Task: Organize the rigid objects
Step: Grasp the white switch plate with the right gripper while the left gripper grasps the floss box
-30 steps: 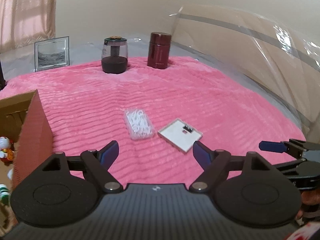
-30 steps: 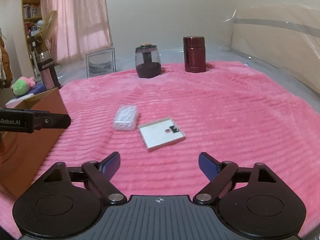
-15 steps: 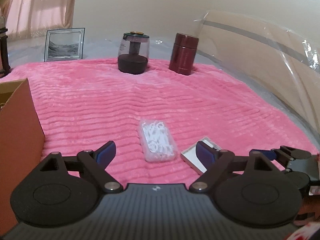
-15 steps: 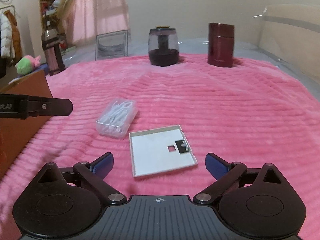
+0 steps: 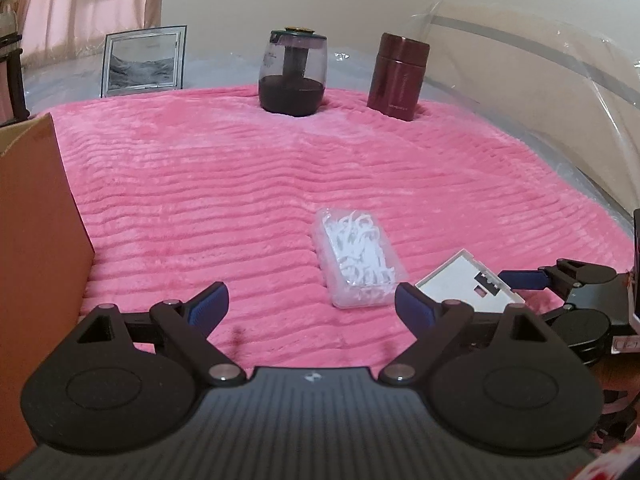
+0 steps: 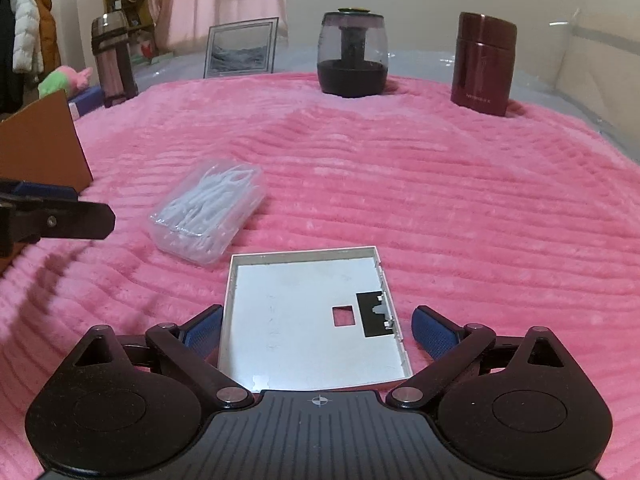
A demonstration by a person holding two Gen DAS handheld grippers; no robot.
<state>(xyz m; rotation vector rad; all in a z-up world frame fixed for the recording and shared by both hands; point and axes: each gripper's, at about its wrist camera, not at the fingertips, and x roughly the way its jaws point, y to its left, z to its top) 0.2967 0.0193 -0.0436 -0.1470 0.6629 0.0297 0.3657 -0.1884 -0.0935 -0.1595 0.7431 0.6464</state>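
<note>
My right gripper [image 6: 318, 330] is down low over the tray [image 6: 304, 320], a flat white square thing with a shallow rim and a small cutout, lying on the pink blanket [image 6: 460, 208]. Jaws are wide open with one blue pad on each side of the tray, near its edges, but I can't tell if either pad is actually touching it.

Just beside the tray, up and to the left, is the clear box [image 6: 210, 214] full of white floss picks (at least that's what they look like to me), lying flat on the blanket. From the left wrist view the same box [image 5: 358, 260] sits ahead of my left gripper [image 5: 312, 306], a bit right of center, and the tray [image 5: 466, 284] pokes out behind my right-hand pad. Left jaws are wide open too, holding nothing, hovering over bare blanket.

The right gripper [image 5: 560, 280] shows at the right edge of that view, and the left one's fingertip [image 6: 60, 216] sticks in from the left of the right wrist view.

Cardboard box [image 5: 36, 240] stands at the left edge of the blanket. At the far end, standing upright: a dark-bottomed jar [image 6: 352, 54], a maroon flask [image 6: 484, 64] well to its right, and a framed picture [image 6: 242, 48] leaning to the left of the jar.
</note>
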